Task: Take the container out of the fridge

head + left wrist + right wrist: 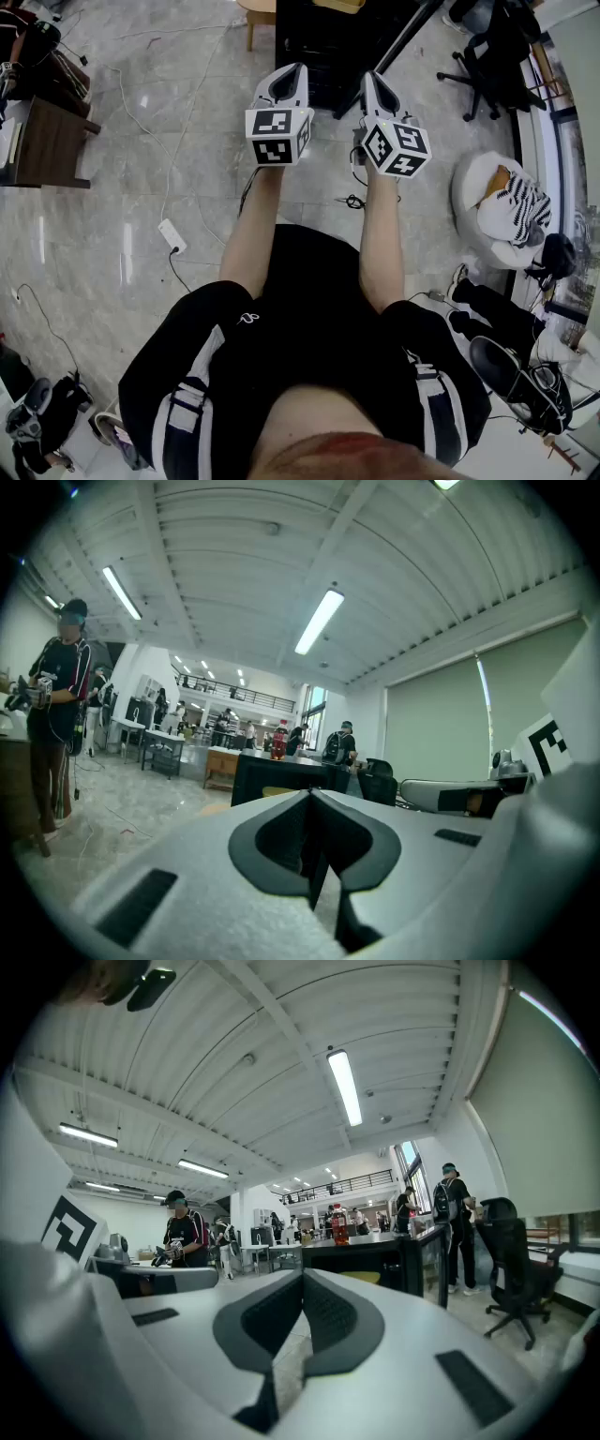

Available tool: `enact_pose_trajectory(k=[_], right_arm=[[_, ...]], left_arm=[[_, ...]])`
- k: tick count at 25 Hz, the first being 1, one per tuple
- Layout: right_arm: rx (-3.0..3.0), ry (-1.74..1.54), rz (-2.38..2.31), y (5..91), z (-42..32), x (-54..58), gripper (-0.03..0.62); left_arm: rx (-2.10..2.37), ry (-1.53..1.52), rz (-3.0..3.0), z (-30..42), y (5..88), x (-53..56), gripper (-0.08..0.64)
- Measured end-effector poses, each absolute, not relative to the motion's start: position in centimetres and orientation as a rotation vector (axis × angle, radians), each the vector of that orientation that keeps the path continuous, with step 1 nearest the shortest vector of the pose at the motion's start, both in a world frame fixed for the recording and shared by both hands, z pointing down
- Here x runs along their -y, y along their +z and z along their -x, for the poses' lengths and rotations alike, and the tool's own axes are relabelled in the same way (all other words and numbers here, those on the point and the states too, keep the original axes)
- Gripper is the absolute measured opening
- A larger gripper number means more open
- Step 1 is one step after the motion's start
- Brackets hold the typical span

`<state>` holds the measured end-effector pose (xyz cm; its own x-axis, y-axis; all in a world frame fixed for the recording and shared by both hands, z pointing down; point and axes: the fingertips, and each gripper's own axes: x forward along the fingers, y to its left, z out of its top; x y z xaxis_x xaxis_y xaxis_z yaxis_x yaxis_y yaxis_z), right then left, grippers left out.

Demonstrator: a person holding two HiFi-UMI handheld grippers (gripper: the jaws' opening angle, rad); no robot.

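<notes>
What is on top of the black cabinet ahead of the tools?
A red bottle stands on top of the black cabinet. Something yellow shows lower down at its front. The cabinet's bottom part is covered, so what else it holds cannot be seen.

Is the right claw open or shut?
Shut. The right claw has jaws touching at the tips, nothing between them.

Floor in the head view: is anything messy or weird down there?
A white power strip lies loose out on the marble floor, to the person's left, where it would be easy to trip over. On the right, a striped cloth is crumpled on a white beanbag. Nothing looks spilled or broken.
</notes>
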<state>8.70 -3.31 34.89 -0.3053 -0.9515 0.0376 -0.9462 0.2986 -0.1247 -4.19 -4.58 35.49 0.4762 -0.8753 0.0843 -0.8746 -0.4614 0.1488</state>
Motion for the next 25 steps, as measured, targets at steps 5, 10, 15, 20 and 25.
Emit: enact_pose_trajectory(k=[5, 10, 15, 20, 25], right_arm=[[-2.492, -0.194, 1.861, 35.1, -7.8, 4.3, 0.011], [-2.435, -0.189, 1.889, 35.0, -7.0, 4.6, 0.012], [-2.409, -0.215, 1.984, 36.5, -7.4, 4.4, 0.012], [-2.378, -0.232, 2.034, 37.0, -8.6, 4.4, 0.012], [-2.418, -0.255, 2.033, 38.4, -8.7, 6.7, 0.012]], left_arm=[[1.506, -0.006, -2.537, 5.2, 36.0, 5.6, 0.009], [1.466, -0.016, -2.526, 6.4, 36.9, 6.6, 0.009], [1.409, -0.024, -2.515, 6.5, 38.0, 7.5, 0.009], [1.364, -0.026, -2.511, 5.6, 38.8, 7.9, 0.009], [1.350, -0.051, -2.498, 4.8, 39.0, 10.4, 0.009]])
